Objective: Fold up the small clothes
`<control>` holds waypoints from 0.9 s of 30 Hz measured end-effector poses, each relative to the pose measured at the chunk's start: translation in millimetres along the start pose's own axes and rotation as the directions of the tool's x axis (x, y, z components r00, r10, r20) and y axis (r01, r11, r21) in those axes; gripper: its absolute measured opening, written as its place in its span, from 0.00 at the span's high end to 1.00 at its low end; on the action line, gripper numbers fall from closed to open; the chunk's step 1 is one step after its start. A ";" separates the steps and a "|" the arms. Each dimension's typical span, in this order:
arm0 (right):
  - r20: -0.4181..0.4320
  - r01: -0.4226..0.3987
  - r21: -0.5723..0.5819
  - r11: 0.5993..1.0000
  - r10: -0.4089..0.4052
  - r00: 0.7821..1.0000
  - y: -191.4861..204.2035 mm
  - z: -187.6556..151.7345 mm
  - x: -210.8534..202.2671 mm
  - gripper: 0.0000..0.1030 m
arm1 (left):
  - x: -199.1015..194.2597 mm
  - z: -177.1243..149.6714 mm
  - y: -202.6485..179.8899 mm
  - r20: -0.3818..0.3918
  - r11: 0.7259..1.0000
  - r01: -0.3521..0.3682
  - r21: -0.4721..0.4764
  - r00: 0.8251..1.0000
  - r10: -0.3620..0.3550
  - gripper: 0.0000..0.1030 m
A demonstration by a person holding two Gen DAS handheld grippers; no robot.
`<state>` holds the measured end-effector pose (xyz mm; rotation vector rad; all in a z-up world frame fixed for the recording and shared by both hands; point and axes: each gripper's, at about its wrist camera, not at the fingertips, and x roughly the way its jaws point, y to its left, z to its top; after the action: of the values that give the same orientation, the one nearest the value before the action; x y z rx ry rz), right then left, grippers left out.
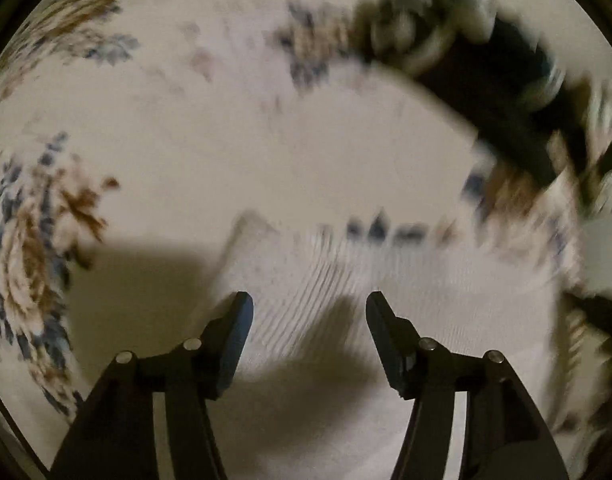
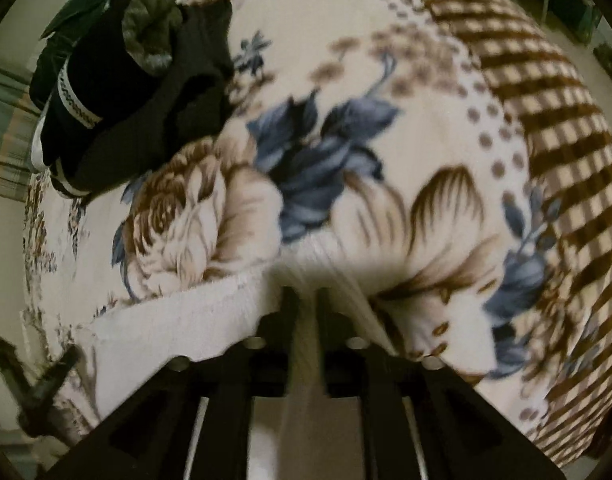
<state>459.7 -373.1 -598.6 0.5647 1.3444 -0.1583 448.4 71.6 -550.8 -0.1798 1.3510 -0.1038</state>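
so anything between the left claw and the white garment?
Nothing visible. The left claw is open right over the white ribbed garment, only its shadow between. The dark clothes pile lies off at the far side.

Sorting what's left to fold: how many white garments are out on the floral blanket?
1 that I can see: a white ribbed knit garment lying on the floral blanket, pinched by the right gripper, under the open left gripper. The dark clothes pile may hide more.
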 end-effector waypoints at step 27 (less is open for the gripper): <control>0.048 0.156 -0.088 0.984 -0.153 0.987 4.4 16.3 18.0 0.95 | -1.0 -1.7 39.0 0.138 0.992 -0.098 -0.085 0.984 0.109 0.93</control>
<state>480.1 -373.3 -612.5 0.3777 1.3485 -0.2324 445.4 109.9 -557.6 -0.1787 1.2204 0.0483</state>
